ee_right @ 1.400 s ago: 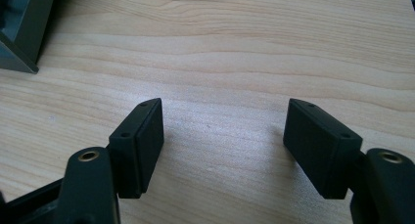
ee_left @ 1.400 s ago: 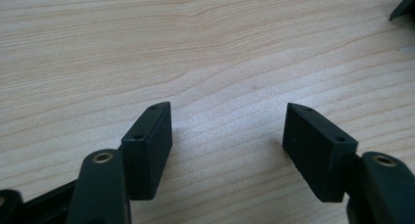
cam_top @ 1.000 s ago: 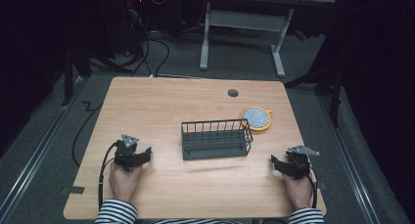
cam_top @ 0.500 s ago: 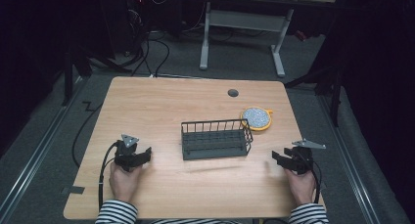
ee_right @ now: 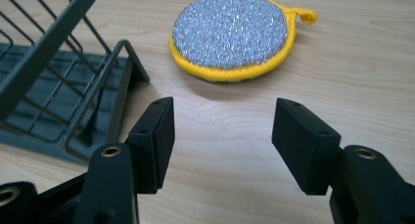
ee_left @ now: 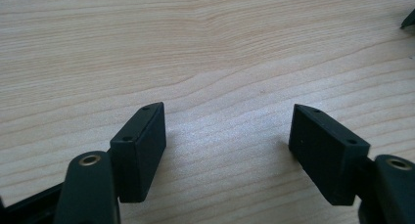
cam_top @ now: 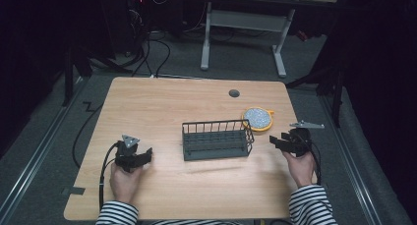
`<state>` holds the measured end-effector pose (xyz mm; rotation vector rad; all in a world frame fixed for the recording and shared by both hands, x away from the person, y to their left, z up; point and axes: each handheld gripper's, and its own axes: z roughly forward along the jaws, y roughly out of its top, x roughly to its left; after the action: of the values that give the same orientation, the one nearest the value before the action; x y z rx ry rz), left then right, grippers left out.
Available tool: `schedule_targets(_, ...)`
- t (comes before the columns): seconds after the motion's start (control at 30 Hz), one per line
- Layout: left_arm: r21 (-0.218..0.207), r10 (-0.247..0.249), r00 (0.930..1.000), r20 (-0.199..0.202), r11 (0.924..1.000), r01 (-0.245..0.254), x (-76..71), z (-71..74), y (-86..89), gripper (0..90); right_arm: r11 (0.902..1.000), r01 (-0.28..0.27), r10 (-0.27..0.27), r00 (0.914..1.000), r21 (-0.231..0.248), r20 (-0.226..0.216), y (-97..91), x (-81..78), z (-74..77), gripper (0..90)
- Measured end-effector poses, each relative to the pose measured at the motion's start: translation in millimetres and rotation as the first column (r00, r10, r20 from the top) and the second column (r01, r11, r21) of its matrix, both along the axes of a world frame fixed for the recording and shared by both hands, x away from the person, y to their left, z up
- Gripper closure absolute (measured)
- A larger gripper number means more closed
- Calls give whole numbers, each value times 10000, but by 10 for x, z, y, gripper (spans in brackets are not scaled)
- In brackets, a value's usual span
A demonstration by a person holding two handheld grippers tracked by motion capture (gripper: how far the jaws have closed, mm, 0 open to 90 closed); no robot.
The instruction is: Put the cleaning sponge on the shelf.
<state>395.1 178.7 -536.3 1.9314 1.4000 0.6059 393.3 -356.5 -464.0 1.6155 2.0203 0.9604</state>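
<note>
On the wooden counter [cam_top: 162, 107] a dark wire rack [cam_top: 217, 139] stands near the middle, and a round scrubbing pad [cam_top: 258, 118] with a yellow rim lies just beside its far right corner. The right gripper [cam_top: 281, 141] has its jaws spread and empty, pointing towards the pad (probably to pick it up). The corner of the rack is close on that side and could hinder the approach. The left gripper [cam_top: 139, 156], also spread and empty, rests low over bare wood, well apart from the rack.
</note>
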Motion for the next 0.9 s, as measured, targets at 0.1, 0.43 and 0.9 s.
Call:
schedule_targets(0.1, 0, -10, 10000, -5, 10000, 10, 0, 0, 1, 305, 9999, -15, 14, 9999, -121, -107, 6, 75, 31, 413)
schedule_targets(0.43, 22, -60, 10000, -12, 10000, 60, 2, 1, -1, 303, 9995, 154, -147, 9994, 258, -304, 12, 424, 211, 403)
schedule_targets(0.9, 13, -82, 10000, -10, 10000, 82, 1, 1, -2, 305, 9972, 724, -684, 9845, 190, -1617, 24, 1085, 179, 389)
